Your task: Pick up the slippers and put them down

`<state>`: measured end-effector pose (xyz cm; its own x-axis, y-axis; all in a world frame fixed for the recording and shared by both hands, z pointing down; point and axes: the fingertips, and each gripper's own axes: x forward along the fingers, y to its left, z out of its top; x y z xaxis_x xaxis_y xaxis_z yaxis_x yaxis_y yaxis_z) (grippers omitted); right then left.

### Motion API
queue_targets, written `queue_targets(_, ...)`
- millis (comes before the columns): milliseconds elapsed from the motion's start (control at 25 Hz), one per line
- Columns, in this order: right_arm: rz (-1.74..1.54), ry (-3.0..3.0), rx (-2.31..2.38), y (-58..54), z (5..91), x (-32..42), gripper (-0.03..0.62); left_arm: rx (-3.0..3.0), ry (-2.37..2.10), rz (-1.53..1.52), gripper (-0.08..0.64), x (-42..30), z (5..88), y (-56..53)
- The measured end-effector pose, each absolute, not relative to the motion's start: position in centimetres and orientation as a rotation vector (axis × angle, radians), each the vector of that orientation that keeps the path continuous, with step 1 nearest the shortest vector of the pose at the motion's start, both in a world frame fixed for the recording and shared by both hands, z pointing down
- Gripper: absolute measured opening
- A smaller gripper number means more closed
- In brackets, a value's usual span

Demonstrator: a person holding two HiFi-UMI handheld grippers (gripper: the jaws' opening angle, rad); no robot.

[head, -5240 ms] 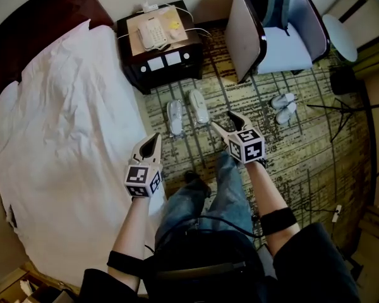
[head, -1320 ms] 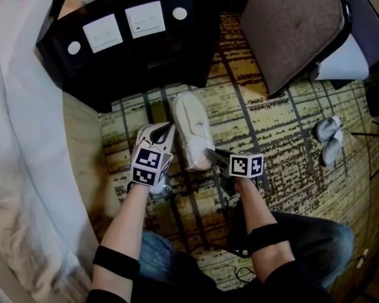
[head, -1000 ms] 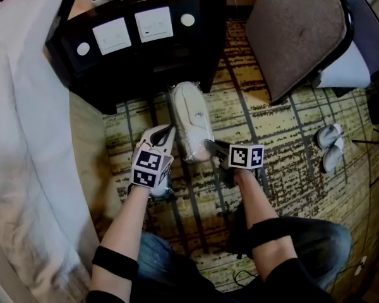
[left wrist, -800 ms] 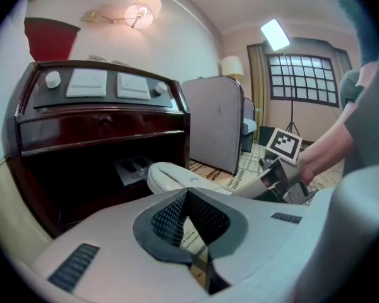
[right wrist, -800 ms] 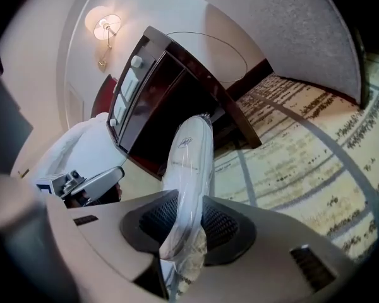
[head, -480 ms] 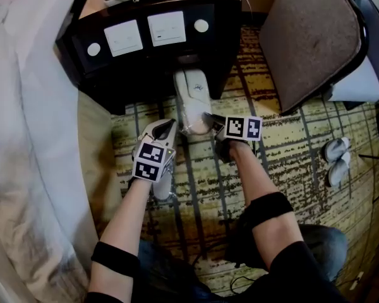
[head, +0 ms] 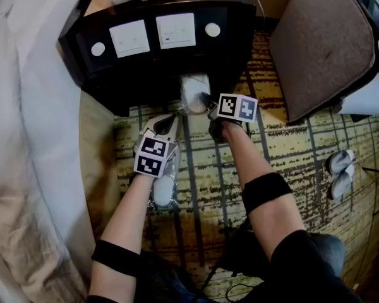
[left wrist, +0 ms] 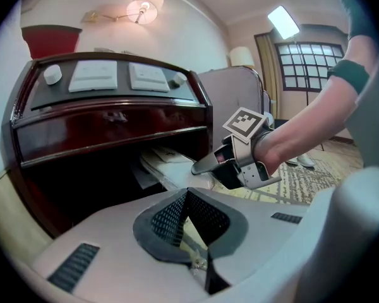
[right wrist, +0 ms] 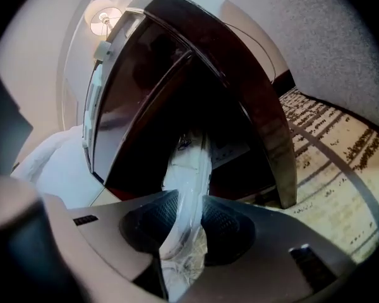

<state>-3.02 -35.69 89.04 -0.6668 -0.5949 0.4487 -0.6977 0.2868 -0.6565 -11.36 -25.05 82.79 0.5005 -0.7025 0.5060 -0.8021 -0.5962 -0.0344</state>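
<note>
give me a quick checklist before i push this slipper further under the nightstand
1. Right hand-held gripper shut on slipper: ok
2. Slipper's front end under nightstand: ok
3. Left hand-held gripper jaws together: ok
4. Left hand-held gripper holding second slipper: cannot tell
5. Second slipper under nightstand: not ok, it is out in front over the carpet, below the left hand-held gripper

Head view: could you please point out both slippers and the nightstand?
Slipper at the nightstand [head: 191, 90], head view, its pale upper.
Other slipper [head: 165, 191], head view, its end nearest the person.
Nightstand [head: 145, 74], head view, its dark front.
</note>
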Motion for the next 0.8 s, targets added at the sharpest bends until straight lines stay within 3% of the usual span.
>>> queue_targets(800, 1.349, -2.285, 1.519, -40.4, 92.3, -1.4, 0.133, 2.438, -1.386, 0.725, 0.000, -14.4, 84.5, -25.4)
